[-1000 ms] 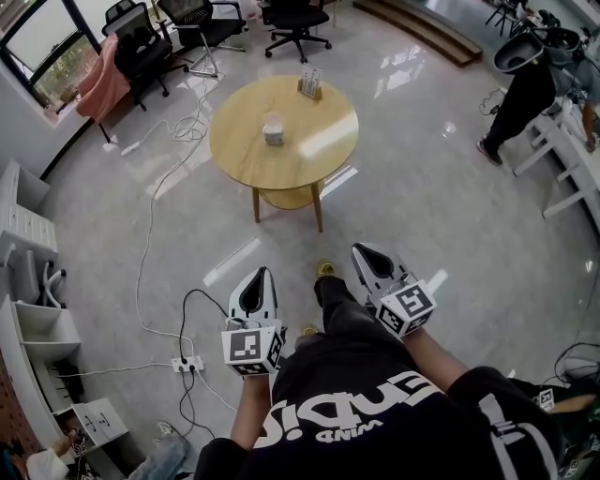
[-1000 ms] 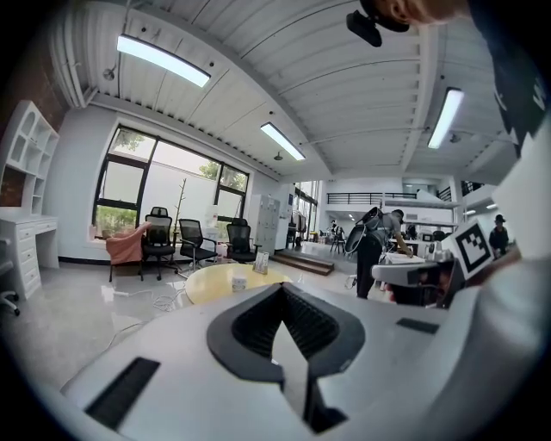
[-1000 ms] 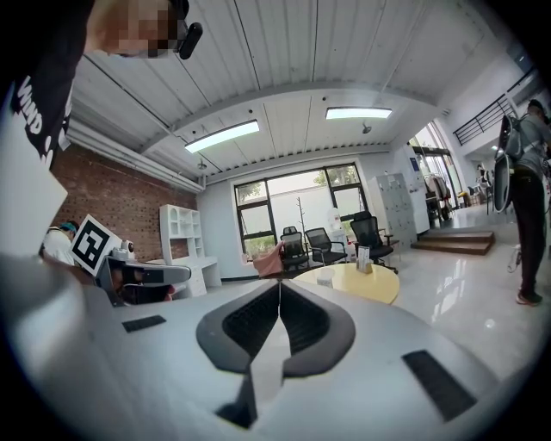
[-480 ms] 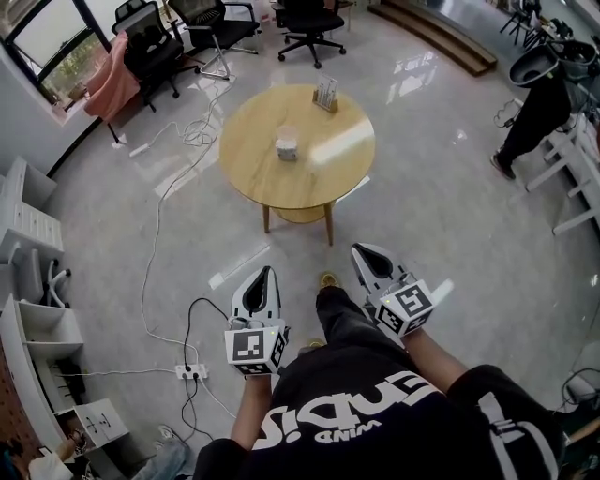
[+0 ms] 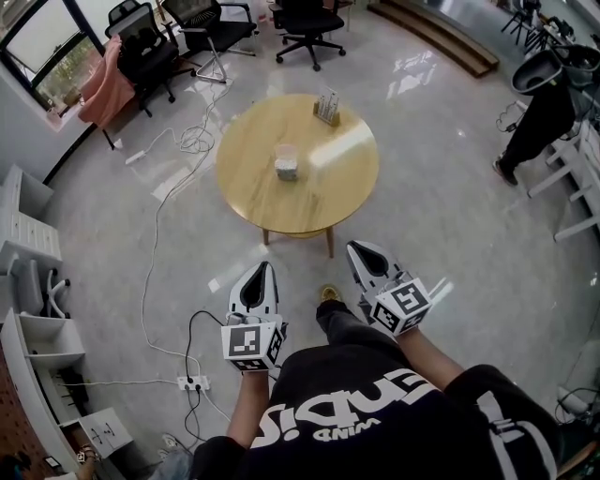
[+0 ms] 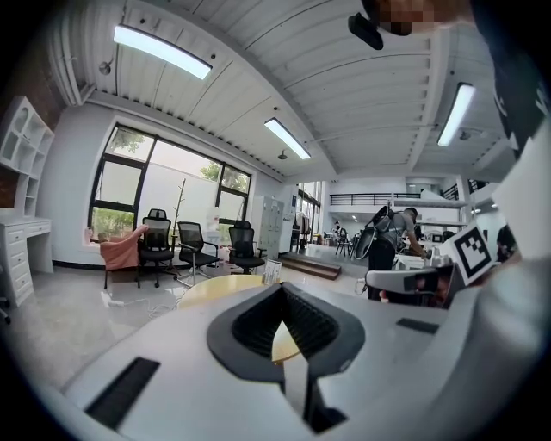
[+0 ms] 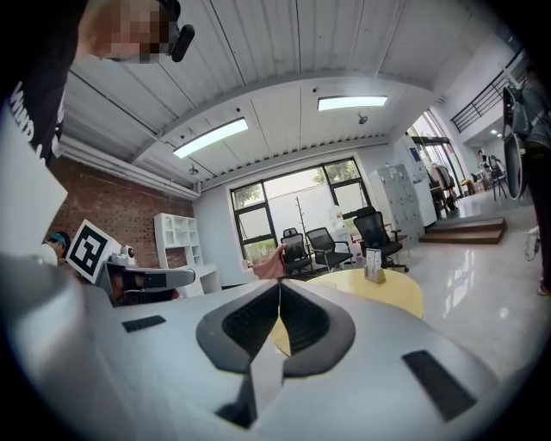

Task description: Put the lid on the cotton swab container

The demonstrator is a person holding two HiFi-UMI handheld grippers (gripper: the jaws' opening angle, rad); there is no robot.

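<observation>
Clenched tight with nothing between them, the jaws of the left gripper [image 6: 281, 287] and the right gripper [image 7: 280, 283] point forward and slightly upward, each held out at waist height by the person in a black printed top [image 5: 375, 412], the two grippers side by side and apart. Neither touches anything. The cotton swab container [image 5: 287, 162], a small pale tub, stands near the middle of a round wooden tabletop [image 5: 309, 202] well ahead of both grippers; from this far off its lid cannot be made out, nor whether it is on. A small upright card stand [image 5: 326, 107] sits near the tabletop's far edge, apart from the container. The table rests on a glossy grey floor [image 5: 441, 216]. A white cable [image 5: 150, 253] trails over the floor on the left down to a power strip [image 5: 195, 382]. Black office chairs [image 5: 305, 19] stand beyond the table, one on the left draped with a pink cloth [image 5: 101, 77]. At the far right another person in dark clothes [image 5: 536, 108] bends over a white bench.
</observation>
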